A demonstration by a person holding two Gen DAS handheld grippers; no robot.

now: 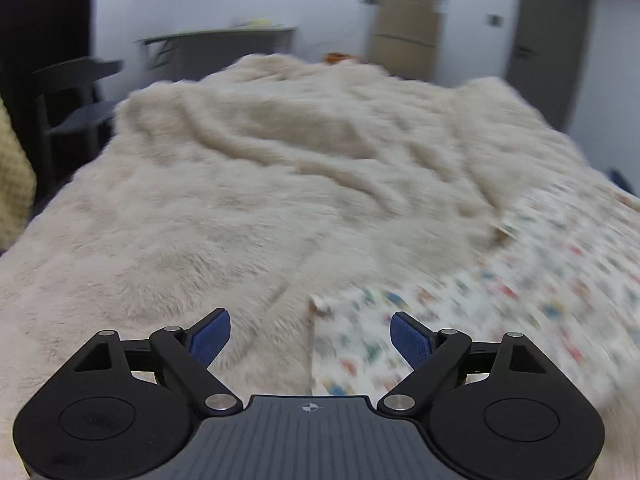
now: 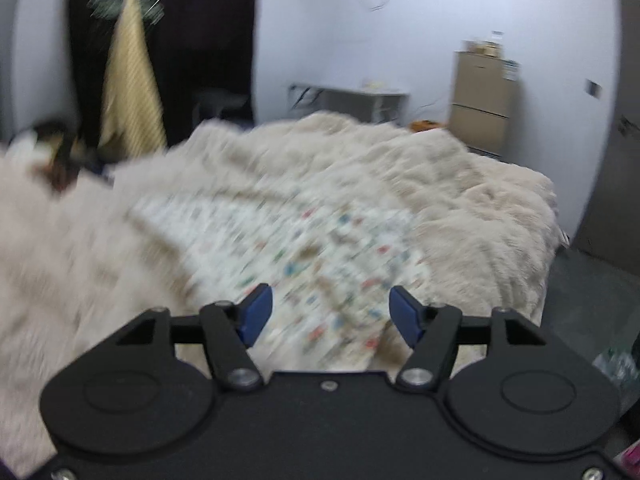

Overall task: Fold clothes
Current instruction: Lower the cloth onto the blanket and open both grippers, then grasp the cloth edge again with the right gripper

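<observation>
Cream plush blanket [image 1: 248, 184] fills the left wrist view, rumpled in long ridges. Printed garment [image 1: 500, 300], white with small coloured marks, lies flat on it at near right, blurred; its near left corner sits just ahead of the left gripper [image 1: 310, 338]. Jaws wide, blue pads [image 1: 210, 338] bare, nothing between them. Far side: grey table [image 1: 224, 46], tan cabinet [image 1: 404, 36], dark chair [image 1: 76, 96] at left.

Right wrist view, also blurred: same garment [image 2: 320, 248] spread mid-blanket [image 2: 480, 200], directly ahead of the right gripper [image 2: 330, 312]. Jaws parted and empty, cloth lying beyond them, untouched. Striped yellow cloth [image 2: 130, 80] hangs far left against dark curtain.
</observation>
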